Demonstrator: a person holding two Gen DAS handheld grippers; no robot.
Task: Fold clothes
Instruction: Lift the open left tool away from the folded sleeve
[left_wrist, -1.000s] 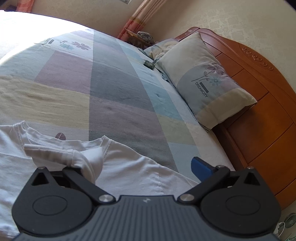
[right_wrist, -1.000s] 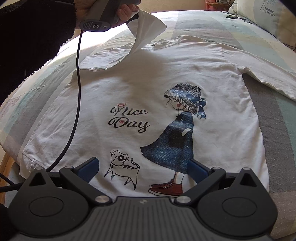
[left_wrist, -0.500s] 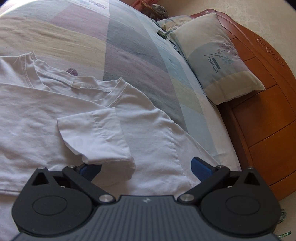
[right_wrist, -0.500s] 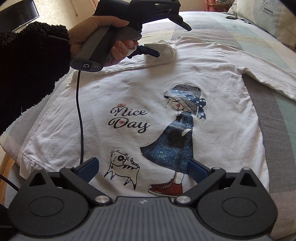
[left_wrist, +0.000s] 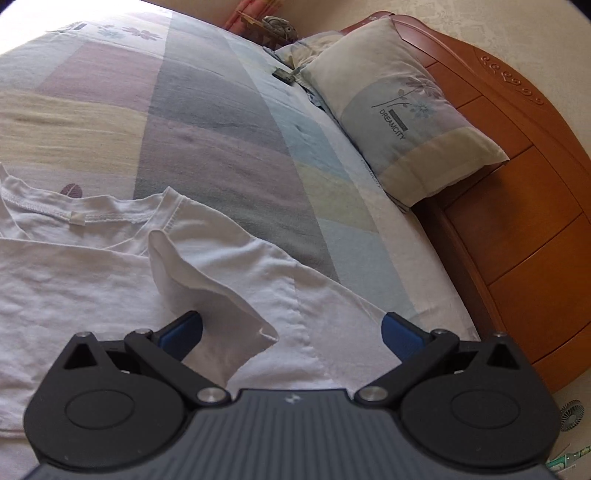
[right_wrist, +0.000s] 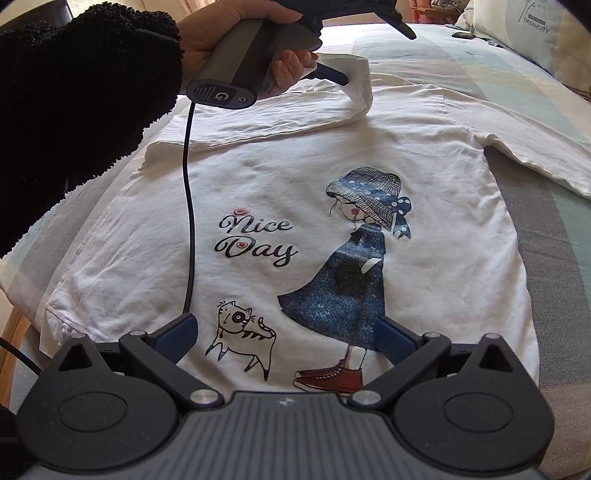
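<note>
Lying flat on the bed (left_wrist: 207, 122), the shirt (right_wrist: 303, 206) is seen with one sleeve (left_wrist: 218, 314) folded inward between the left tongs (left_wrist: 291, 328), which are held apart. The right tongs (right_wrist: 284, 332) are likewise parted above the hem. A pillow (left_wrist: 402, 110) is propped against the headboard (left_wrist: 517, 221); a cable (right_wrist: 190, 206) is draped across the print.

A bed (left_wrist: 229, 122) carries everything — its sheet a patchwork of pale lilac, grey, cream and blue blocks. A white T-shirt (right_wrist: 332, 206) lies spread on its near part. At the far right a pillow (left_wrist: 413, 110) leans against the wooden headboard (left_wrist: 524, 206), a small dark object (left_wrist: 283, 75) lying just left of it.
</note>
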